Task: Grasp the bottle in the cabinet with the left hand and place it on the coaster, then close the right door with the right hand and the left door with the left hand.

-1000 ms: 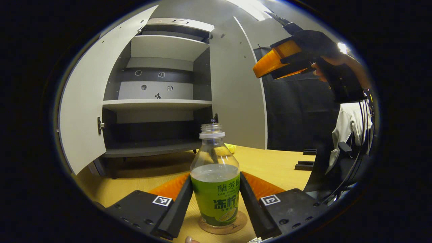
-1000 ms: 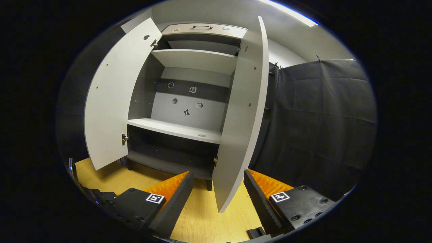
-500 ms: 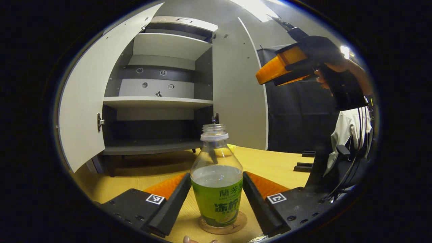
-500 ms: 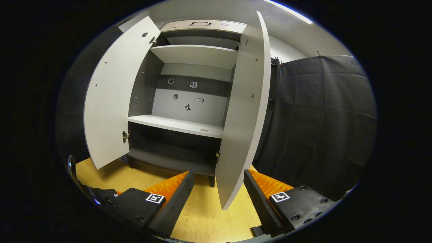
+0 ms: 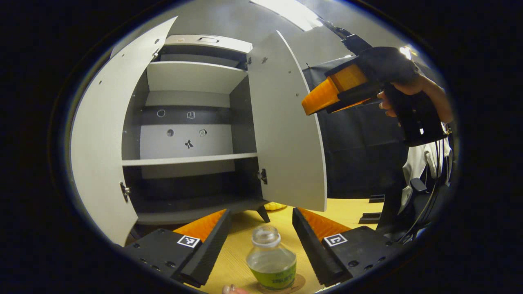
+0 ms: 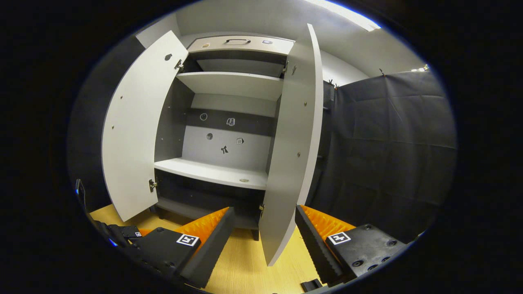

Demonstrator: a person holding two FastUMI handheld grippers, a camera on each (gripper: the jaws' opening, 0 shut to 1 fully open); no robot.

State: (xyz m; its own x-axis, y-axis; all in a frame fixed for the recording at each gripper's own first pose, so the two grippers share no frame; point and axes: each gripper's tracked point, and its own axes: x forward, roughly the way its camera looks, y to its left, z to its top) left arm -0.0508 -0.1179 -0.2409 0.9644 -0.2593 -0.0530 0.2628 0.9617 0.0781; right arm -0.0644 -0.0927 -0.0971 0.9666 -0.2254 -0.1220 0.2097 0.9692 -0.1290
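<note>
A clear bottle with a green label and no cap stands upright on a round coaster on the wooden table. My left gripper is open above and behind it, with its fingers wide of the bottle and not touching it. The grey cabinet has both doors swung open: left door, right door. In the left gripper view a hand holds my right gripper high, just right of the right door. In the right gripper view my right gripper is open, and the right door's free edge stands between its fingers.
The cabinet's shelves hold nothing but small stickers on the back wall. A yellow object lies on the table behind the right door. Black blocks sit at the table's right. A white garment hangs there.
My left gripper has lifted and tilted up off the bottle, which stays on the coaster and now sits low in its view. My right gripper has barely shifted by the right door's edge.
</note>
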